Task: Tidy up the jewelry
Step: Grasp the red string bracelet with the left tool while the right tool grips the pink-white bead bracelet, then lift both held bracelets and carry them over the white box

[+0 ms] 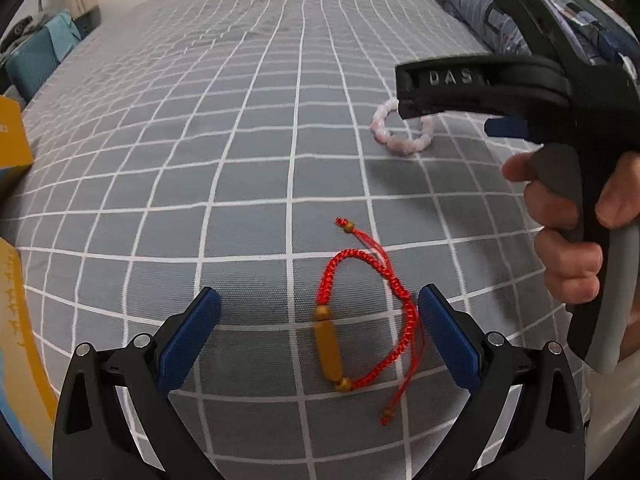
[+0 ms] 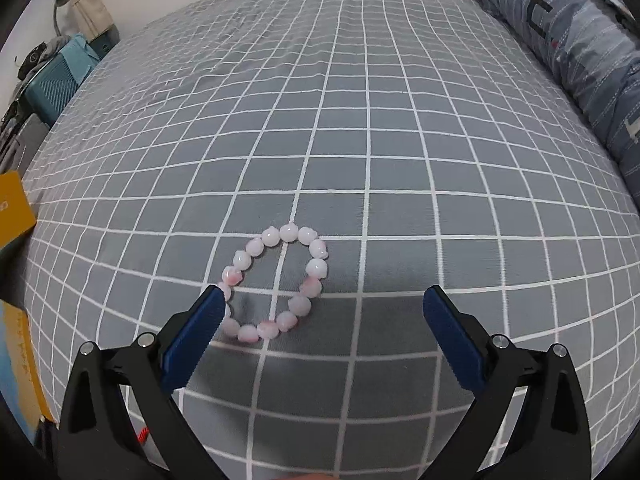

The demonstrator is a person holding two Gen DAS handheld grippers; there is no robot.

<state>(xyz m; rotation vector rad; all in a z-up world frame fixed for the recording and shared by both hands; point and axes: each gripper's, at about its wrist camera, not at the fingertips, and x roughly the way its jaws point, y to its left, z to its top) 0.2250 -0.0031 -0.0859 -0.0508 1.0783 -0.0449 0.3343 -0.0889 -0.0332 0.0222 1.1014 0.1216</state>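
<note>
A red braided bracelet (image 1: pixel 372 312) with amber beads lies on the grey checked bedsheet (image 1: pixel 240 140), between the open fingers of my left gripper (image 1: pixel 320 300), a little right of centre. A pink bead bracelet (image 2: pixel 276 284) lies flat on the sheet just ahead of my open right gripper (image 2: pixel 322 300), its left side beside the left finger. In the left wrist view the pink bracelet (image 1: pixel 404 136) lies partly under the right gripper's tip (image 1: pixel 408 98), held by a hand at the right.
A yellow box (image 1: pixel 12 136) stands at the left edge; it also shows in the right wrist view (image 2: pixel 14 208). A folded blue patterned quilt (image 2: pixel 580 48) lies along the right. Luggage and clutter (image 2: pixel 52 76) stand beyond the bed's far left.
</note>
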